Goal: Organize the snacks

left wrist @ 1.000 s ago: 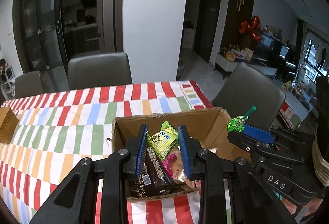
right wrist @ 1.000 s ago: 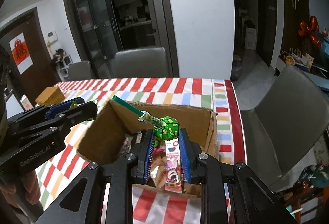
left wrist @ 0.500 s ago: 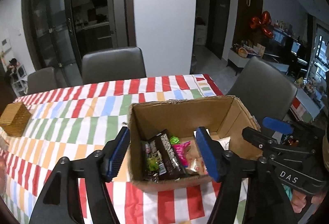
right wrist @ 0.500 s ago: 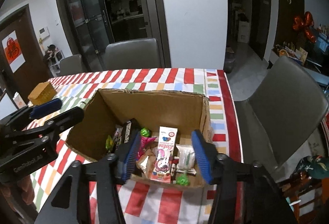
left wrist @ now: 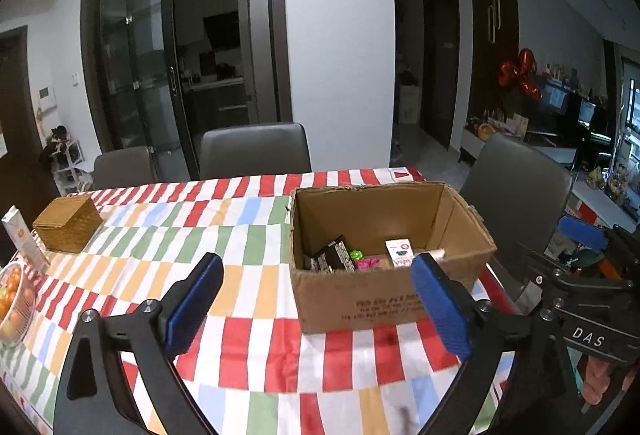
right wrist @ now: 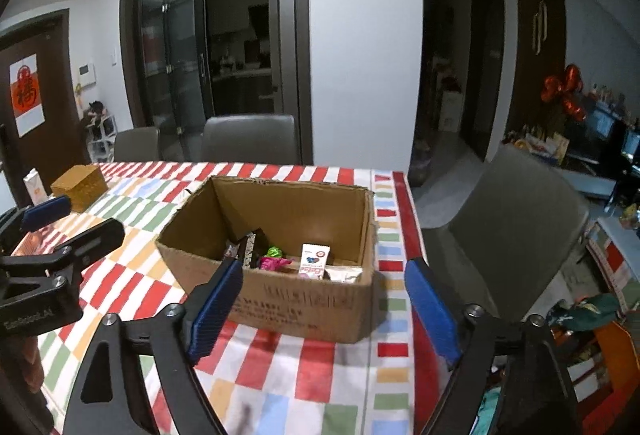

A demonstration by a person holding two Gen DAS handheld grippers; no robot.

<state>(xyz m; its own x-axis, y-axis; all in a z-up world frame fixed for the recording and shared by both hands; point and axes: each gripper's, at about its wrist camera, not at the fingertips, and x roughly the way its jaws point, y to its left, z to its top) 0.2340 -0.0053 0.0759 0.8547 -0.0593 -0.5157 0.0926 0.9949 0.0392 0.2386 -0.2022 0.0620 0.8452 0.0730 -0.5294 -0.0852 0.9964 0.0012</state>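
Observation:
An open cardboard box [left wrist: 360, 299] stands on the striped tablecloth; it also shows in the right wrist view [right wrist: 304, 307]. Inside lie several snacks: a dark chocolate pack [left wrist: 334, 256], a green candy [left wrist: 355, 255], a pink wrapper [right wrist: 274, 262] and a white packet [right wrist: 314, 260]. My left gripper [left wrist: 318, 309] is open and empty, held back from the box's near side. My right gripper [right wrist: 322, 309] is open and empty, also in front of the box. The right gripper also shows at the right edge of the left wrist view [left wrist: 580, 231].
A wicker box [left wrist: 68, 222] and a white carton [left wrist: 22, 239] sit at the table's left. A fruit bowl [left wrist: 12, 301] is at the left edge. Grey chairs [left wrist: 254, 151] stand behind the table and one [right wrist: 508, 231] at its right end.
Both grippers opened and let go of the green snack pack and the green lollipop into the box, then pulled back and up away from it.

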